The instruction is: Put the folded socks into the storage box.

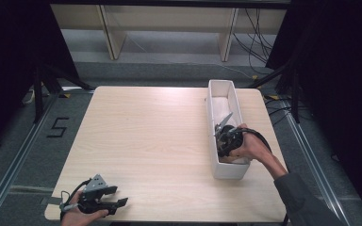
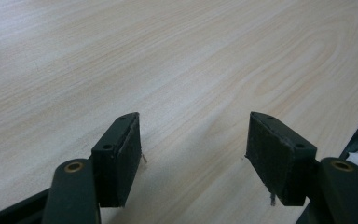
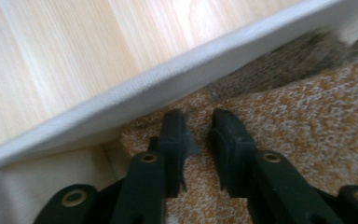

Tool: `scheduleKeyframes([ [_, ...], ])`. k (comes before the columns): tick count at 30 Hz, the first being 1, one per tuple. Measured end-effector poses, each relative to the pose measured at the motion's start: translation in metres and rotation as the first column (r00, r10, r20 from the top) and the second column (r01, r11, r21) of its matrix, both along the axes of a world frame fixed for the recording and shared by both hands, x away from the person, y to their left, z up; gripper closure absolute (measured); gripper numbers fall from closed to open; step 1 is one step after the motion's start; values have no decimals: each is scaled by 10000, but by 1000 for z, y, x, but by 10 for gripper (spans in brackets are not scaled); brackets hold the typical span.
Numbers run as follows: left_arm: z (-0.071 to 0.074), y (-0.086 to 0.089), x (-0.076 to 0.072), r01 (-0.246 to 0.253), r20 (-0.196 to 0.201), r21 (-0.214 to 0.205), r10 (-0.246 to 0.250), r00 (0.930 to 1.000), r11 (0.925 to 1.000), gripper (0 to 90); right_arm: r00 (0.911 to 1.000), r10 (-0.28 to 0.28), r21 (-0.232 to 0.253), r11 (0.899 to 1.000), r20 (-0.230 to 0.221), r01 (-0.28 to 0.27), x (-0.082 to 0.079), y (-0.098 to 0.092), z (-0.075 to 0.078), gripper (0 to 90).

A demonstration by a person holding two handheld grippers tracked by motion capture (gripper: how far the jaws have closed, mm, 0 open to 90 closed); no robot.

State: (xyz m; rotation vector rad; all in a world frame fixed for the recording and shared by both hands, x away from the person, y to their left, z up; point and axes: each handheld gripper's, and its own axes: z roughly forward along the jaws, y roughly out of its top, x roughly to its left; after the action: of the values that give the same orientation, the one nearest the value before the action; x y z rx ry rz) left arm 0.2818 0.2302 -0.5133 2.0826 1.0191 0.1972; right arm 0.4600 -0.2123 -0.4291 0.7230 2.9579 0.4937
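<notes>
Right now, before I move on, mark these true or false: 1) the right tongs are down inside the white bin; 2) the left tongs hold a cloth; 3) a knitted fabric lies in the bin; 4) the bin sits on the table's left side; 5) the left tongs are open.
1) True: the right tongs reach into the white bin.
2) False: the left tongs hold nothing; bare table lies between them.
3) True: a brown-and-grey knitted fabric lies in the bin, under the right tongs.
4) False: the bin sits on the table's right side.
5) True: the jaws stand wide apart.
</notes>
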Motion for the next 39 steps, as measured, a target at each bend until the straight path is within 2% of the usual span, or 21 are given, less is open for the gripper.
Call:
scheduleKeyframes([
  [4, 0, -1, 0, -2, 14, -27, 2, 10000, 10000, 344, 9969, -574, 948, 9941, 536, 521, 0, -14, 19, 682],
  [6, -1, -1, 0, -48, 0, -64, 48, 10000, 10000, 344, 9898, -1133, 1254, 9868, 863, 1020, 3, -22, 27, 684],
  [8, 0, -1, 0, 8, 7, 4, -8, 10000, 10000, 345, 9793, -1688, 1256, 9800, 1117, 1546, 8, -28, 31, 693],
  [9, -1, -2, 0, -125, 8, -175, 125, 9999, 9998, 345, 9740, -1898, 1340, 9757, 1235, 1732, 12, -30, 31, 702],
  [11, 0, -1, 0, -66, 6, -58, 66, 10000, 10000, 344, 9704, -2120, 1412, 9705, 1154, 1953, 19, -29, 28, 704],
  [13, 0, 1, 0, 27, 1, 54, -27, 10000, 10000, 345, 9751, -1914, 1258, 9761, 1124, 1771, 26, -24, 21, 705],
  [17, 1, 0, 0, -1, 23, 53, 1, 10000, 10000, 344, 9759, -1886, 762, 9805, 1102, 1809, 33, -10, 12, 709],
  [19, 1, -1, -1, 2, 67, 19, -2, 10000, 10000, 344, 9765, -1804, 277, 9836, 1182, 1784, 36, -5, 8, 716],
  [22, 1, -1, -1, -19, 66, 18, 19, 10000, 10000, 344, 9735, -1886, -67, 9816, 1294, 1910, 35, -1, 5, 721],
  [23, 0, -2, -1, -147, 82, -148, 149, 9999, 9998, 344, 9740, -1896, -143, 9811, 1238, 1928, 35, 1, 5, 722],
  [24, 1, 0, -1, -3, 75, 32, 3, 10000, 10000, 344, 9735, -1944, -194, 9800, 1201, 1981, 37, 1, 4, 723],
  [26, 1, -1, -1, -66, 66, -49, 66, 10000, 10000, 344, 9740, -1975, -331, 9788, 1113, 2023, 38, 2, 3, 725],
  [27, 1, -1, -1, -59, 72, -49, 59, 10000, 10000, 344, 9771, -1736, -375, 9831, 1234, 1794, 40, 2, 3, 724],
  [29, 2, 1, 0, -75, 106, 88, 74, 9999, 9999, 344, 9729, -1969, -352, 9787, 1208, 2025, 38, 1, 7, 708],
  [30, 2, 1, 0, -43, 70, 24, 43, 10000, 10000, 344, 9698, -2123, -151, 9764, 1202, 2156, 37, -3, 11, 695],
  [32, 2, 1, 0, -146, 123, -66, 147, 9998, 9999, 344, 9613, -2582, 676, 9652, 957, 2525, 33, -10, 19, 667],
  [34, 2, 1, 1, -126, 136, -69, 127, 9998, 9999, 344, 9496, -2933, 1168, 9527, 1106, 2807, 27, -19, 30, 660],
  [35, 2, 1, 1, -103, 142, -93, 104, 9998, 9999, 344, 9476, -2993, 1395, 9488, 1116, 2833, 25, -24, 35, 654],
  [36, 3, 0, 1, -193, 109, -182, 195, 9998, 9996, 343, 9389, -3310, 1585, 9361, 944, 3140, 21, -27, 40, 642],
  [37, 3, 1, 0, -256, 133, -178, 258, 9996, 9995, 343, 9348, -3359, 1813, 9324, 1156, 3127, 20, -32, 43, 628],
  [39, 4, 1, 0, -291, 212, -296, 298, 9993, 9991, 342, 9246, -3666, 2315, 9130, 1036, 3360, 14, -39, 50, 598],
])
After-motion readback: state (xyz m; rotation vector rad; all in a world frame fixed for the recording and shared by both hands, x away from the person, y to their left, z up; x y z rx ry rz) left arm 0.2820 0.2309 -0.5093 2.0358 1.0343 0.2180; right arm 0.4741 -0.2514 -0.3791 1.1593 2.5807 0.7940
